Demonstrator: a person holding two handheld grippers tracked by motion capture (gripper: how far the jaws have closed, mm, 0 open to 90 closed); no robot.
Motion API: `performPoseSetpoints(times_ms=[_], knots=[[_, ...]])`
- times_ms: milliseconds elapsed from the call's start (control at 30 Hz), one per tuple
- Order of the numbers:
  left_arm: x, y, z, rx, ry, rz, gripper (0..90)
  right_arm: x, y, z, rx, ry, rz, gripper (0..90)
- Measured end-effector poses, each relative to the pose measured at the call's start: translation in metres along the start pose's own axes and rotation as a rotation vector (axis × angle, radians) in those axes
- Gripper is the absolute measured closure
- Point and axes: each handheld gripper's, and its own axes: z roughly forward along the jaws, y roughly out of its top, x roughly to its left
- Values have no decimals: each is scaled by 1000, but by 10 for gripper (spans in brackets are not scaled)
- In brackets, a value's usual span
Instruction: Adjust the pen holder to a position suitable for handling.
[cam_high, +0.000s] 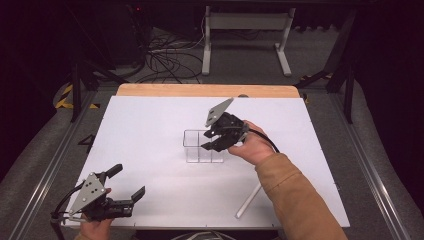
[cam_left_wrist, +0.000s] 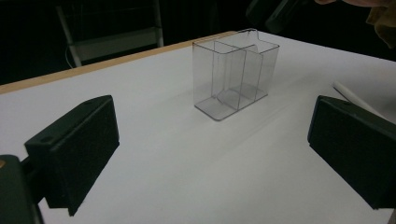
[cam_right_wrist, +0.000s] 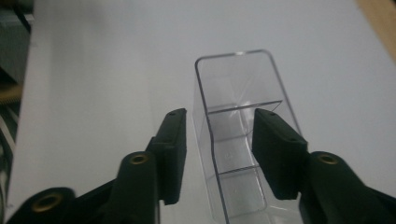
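Left tool (cam_high: 125, 185), held in a hand at the near left corner of the white tabletop (cam_high: 150, 120), rests low with its jaws spread wide and nothing between them. From its own camera the two black jaws frame bare tabletop, and the clear plastic organizer (cam_left_wrist: 236, 74) stands well beyond them, untouched.

Near the right front edge a thin white stick (cam_high: 248, 200) lies flat on the tabletop, apart from everything else.

Farther in, around the middle of the tabletop, the clear plastic organizer (cam_high: 202, 146) stands upright. It is a small box, open at the top, split by thin inner walls into compartments, and every compartment looks empty. The right tool (cam_high: 214, 136), held in the right hand (cam_high: 255, 147), hangs right over its upper right side. In the right tool's own camera the jaws stand partly open, one outside the organizer's wall and one over its inside, with a visible gap on each side of the wall, so the pads do not appear to press on it.

My reading is that the organizer has just been set in place and let go. The next move calls for lifting the right tool straight clear without nudging the light box, then likely fetching the white stick.
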Motion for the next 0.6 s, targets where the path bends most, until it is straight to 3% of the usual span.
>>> performPoseSetpoints(times_ms=[67, 233, 600], knots=[[0, 1, 1, 1, -2, 4, 28, 2, -5, -13, -74, -13, 21, 438], [0, 2, 5, 2, -7, 3, 28, 12, -14, -37, -165, -58, 62, 309], [2, 4, 11, -3, -16, 2, 29, 22, -28, -56, -241, -83, 122, 118]])
